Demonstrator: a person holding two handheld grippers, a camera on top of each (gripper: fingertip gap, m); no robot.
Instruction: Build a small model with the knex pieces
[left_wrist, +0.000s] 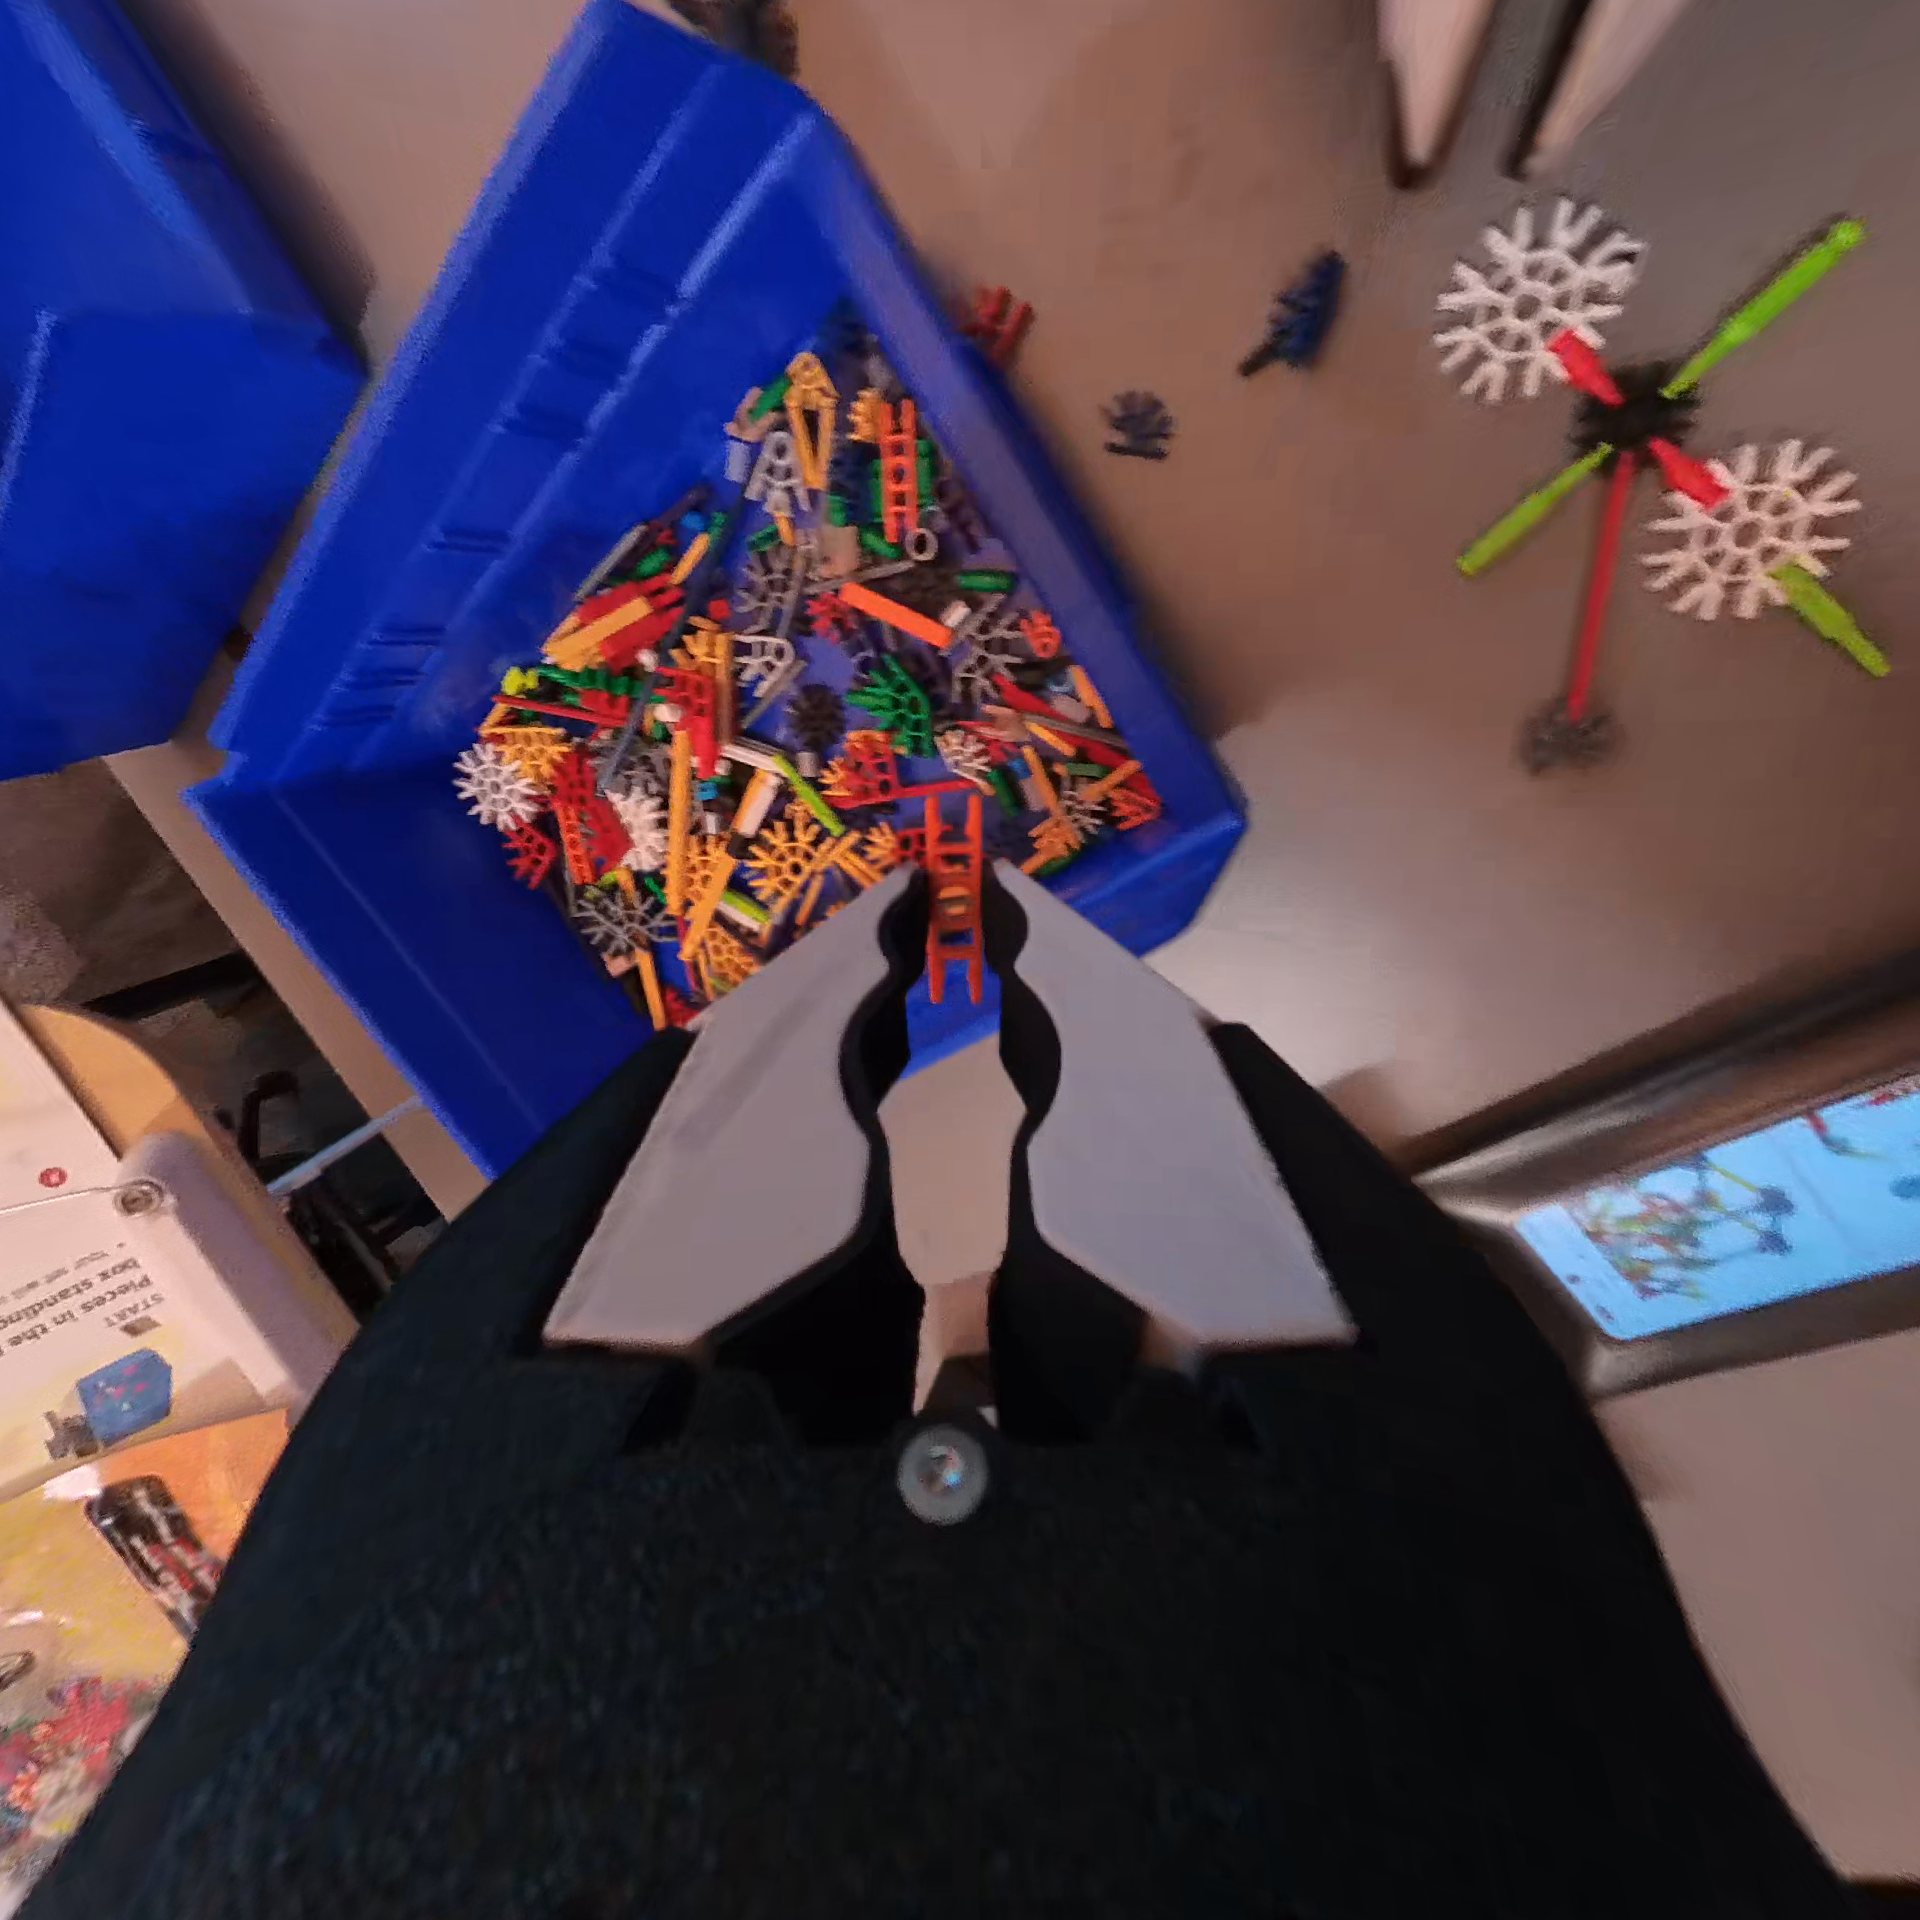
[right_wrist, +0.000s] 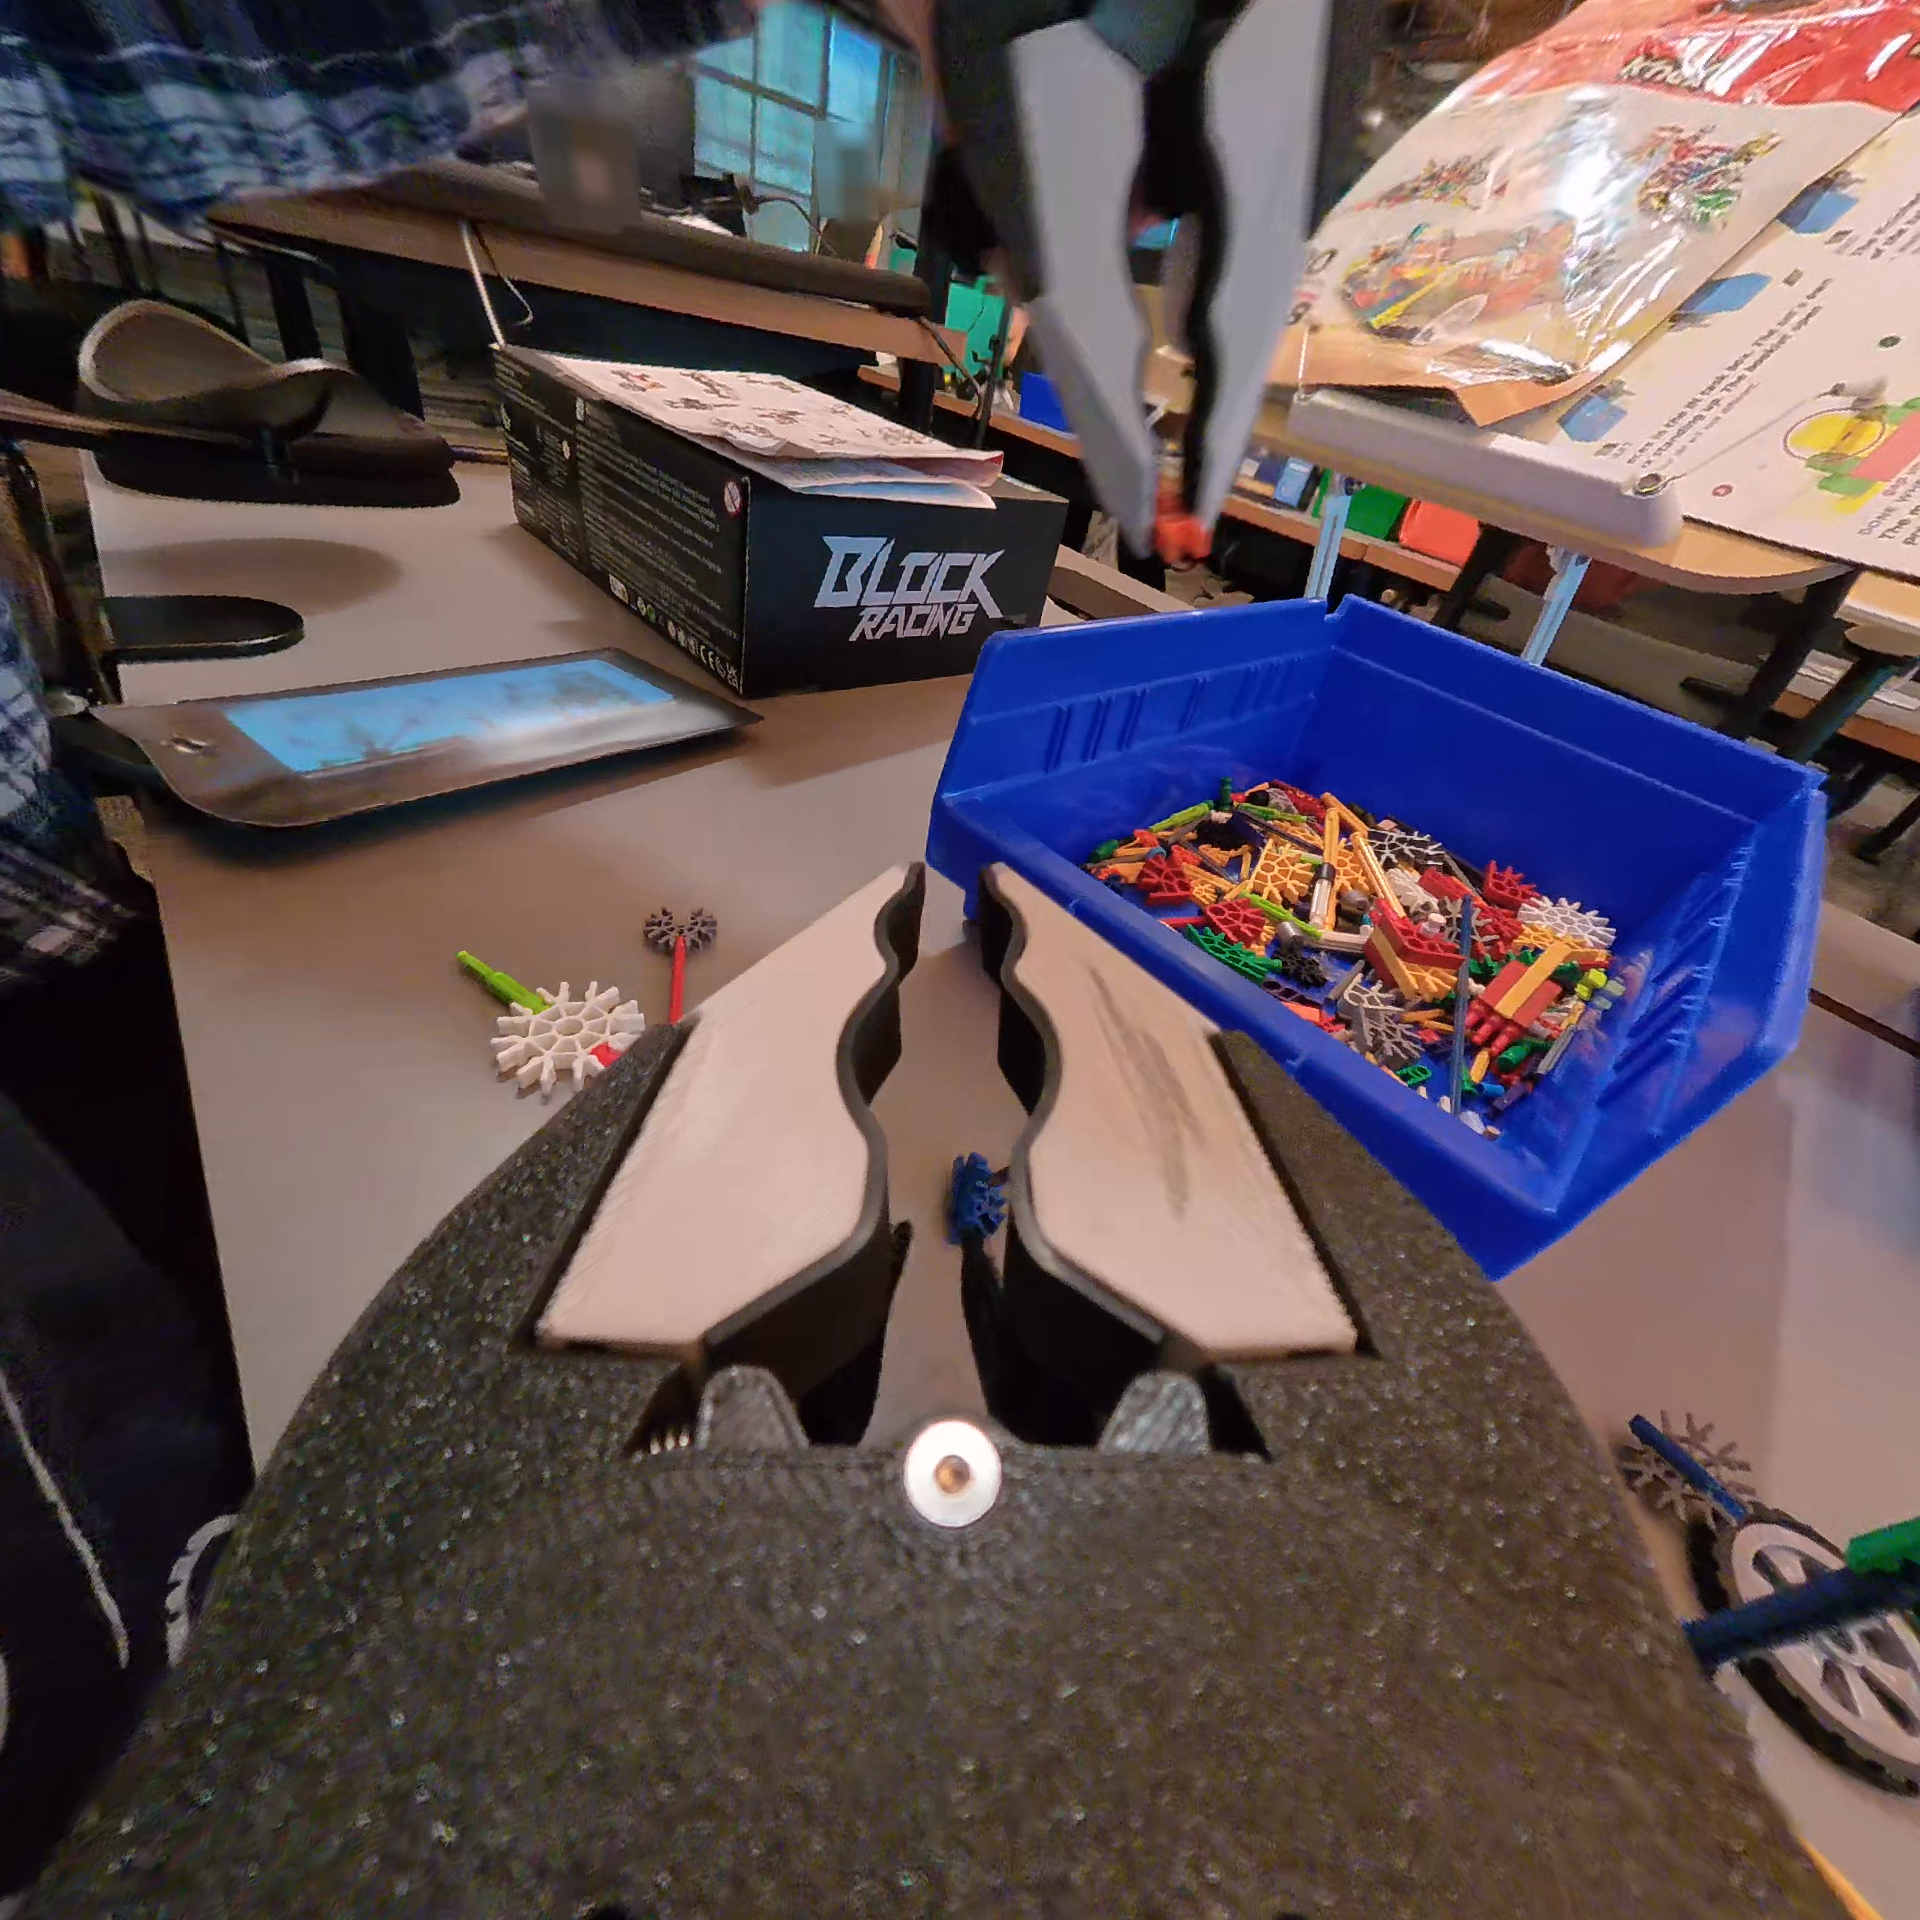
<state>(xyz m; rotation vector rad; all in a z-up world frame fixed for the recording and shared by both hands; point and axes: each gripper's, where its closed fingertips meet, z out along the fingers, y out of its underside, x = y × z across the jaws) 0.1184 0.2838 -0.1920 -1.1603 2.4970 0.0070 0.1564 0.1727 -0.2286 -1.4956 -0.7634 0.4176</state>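
Left tongs (left_wrist: 951, 914), seen from their own wrist camera, are clamped on an orange ladder-shaped connector (left_wrist: 954, 904), pinched only at the fingertips. The piece hangs above the near corner of the blue bin (left_wrist: 644, 343), which holds a heap of mixed construction-toy rods and connectors (left_wrist: 790, 686). Out on the desk (left_wrist: 1351, 831) lies a partly built assembly (left_wrist: 1652, 447): two white snowflake connectors, green and red rods, and a dark hub. A tablet (left_wrist: 1714, 1226) lies near the right edge of this view.

Risk, as a judgement: the hold is shallow and the frame shows motion blur, so a jolt could twist the thin piece out and drop it back into the heap or onto the desk.

Right tongs (right_wrist: 951, 883), in the right wrist view, stand slightly apart and hold nothing. A small blue connector (right_wrist: 975, 1197) lies on the desk beneath the gap, apparently untouched. The bin sits just beyond and to the right of the tips. Higher up in this view the left tongs show again with the orange piece at their tips, over the bin's far rim. A black box (right_wrist: 790, 551) stands behind the tablet, and a wheeled build (right_wrist: 1818, 1631) shows at the lower right.
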